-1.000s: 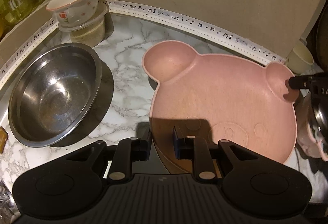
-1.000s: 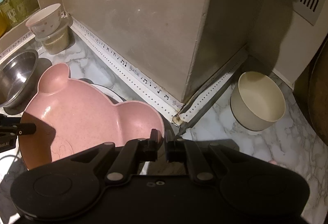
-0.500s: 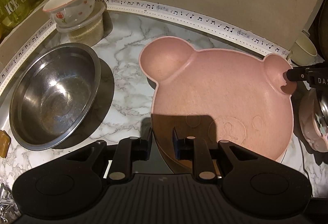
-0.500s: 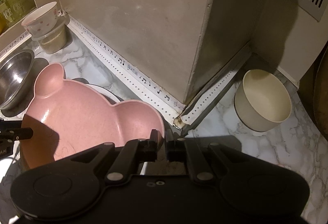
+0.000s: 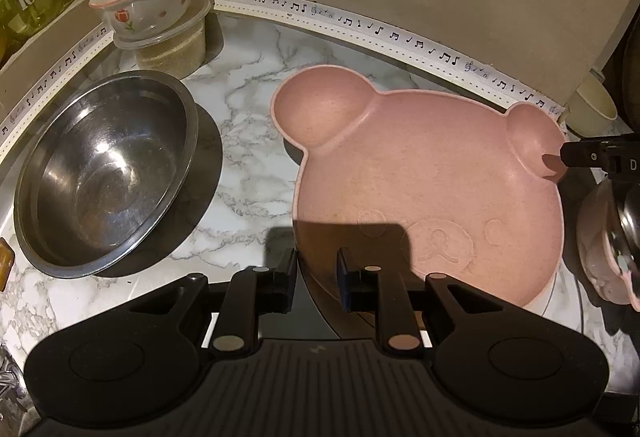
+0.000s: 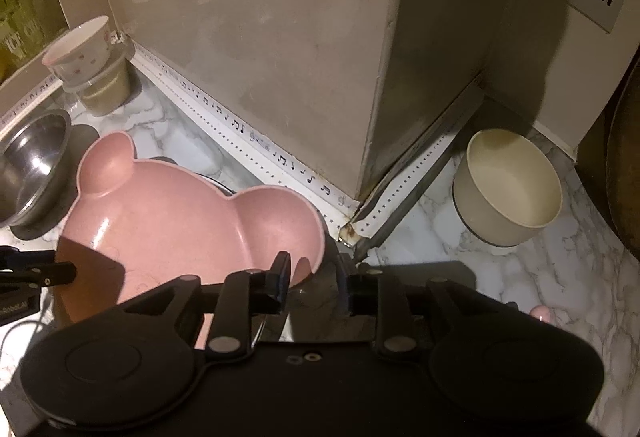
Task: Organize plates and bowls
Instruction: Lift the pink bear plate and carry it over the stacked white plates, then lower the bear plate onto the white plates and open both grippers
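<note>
Pink bear-shaped plate (image 5: 424,189) on the marble counter (image 5: 248,141), near rim gripped by the left gripper (image 5: 316,279); right gripper (image 6: 314,283), jaws just opening off its ear, apparently marks placement.

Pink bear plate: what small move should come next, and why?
Probably open the left hand-held gripper, which is clamped on the rim of the pink bear plate. The right hand-held gripper has just been opening, and the plate's ear lies loose between its jaws, so release seems under way.

Right claw (image 6: 314,283) just opening; left claw (image 5: 316,279) narrow.
</note>
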Tool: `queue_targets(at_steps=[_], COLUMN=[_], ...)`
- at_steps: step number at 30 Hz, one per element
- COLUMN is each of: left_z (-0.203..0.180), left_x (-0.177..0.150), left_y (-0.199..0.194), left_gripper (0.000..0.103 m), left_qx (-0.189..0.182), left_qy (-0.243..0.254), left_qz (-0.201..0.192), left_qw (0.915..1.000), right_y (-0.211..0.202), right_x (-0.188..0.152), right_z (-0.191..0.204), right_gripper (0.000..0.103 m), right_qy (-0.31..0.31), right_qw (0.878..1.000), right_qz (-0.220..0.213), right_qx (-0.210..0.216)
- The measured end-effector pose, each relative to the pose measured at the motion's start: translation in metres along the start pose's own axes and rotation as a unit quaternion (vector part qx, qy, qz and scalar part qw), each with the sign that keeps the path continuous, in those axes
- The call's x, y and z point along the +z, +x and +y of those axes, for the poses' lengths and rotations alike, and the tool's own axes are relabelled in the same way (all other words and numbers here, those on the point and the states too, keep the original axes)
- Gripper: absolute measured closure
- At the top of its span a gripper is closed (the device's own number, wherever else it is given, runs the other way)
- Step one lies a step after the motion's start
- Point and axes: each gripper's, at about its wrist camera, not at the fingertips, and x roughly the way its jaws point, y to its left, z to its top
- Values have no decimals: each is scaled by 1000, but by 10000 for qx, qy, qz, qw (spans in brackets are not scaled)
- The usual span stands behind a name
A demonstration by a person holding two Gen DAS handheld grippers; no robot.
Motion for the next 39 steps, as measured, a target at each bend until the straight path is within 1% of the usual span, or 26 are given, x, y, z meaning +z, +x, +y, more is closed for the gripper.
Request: queue_targets(at_steps=[6, 16, 28, 31, 36, 38, 39], left_z=[0, -5, -17, -19, -20, -15, -13], left_x=[-3, -11, -23, -28, -36, -38, -39], left_y=[-14, -43, -78, -85, -96, -99, -101], left_gripper=[83, 83, 83, 83, 82, 78, 71], left_qx=[-61, -237, -390, -427, -463, -484, -494], left_qy=[-3, 100, 199, 204, 201, 107, 51], left_qz=[-117, -334, -622, -685, -787, -808, -825], left_qw=[9999, 9991, 9971, 9965, 9956, 9955, 9954], right_y=[-21, -48, -73, -79, -87, -89, -90], right_x=[-8, -21, -41, -46, -48, -46, -45], right_z=[5, 22, 37, 39, 48, 53, 56], right_gripper=[70, 68, 67, 66, 60, 59, 58], right_qy=[-36, -165, -267, -275, -333, -373, -408], right_qw=[9996, 9981, 9965, 9960, 9946, 9939, 9934], right_qz=[-124, -239, -305, -325, -380, -386, -397], right_qx=[233, 546, 733, 786, 912, 967, 995])
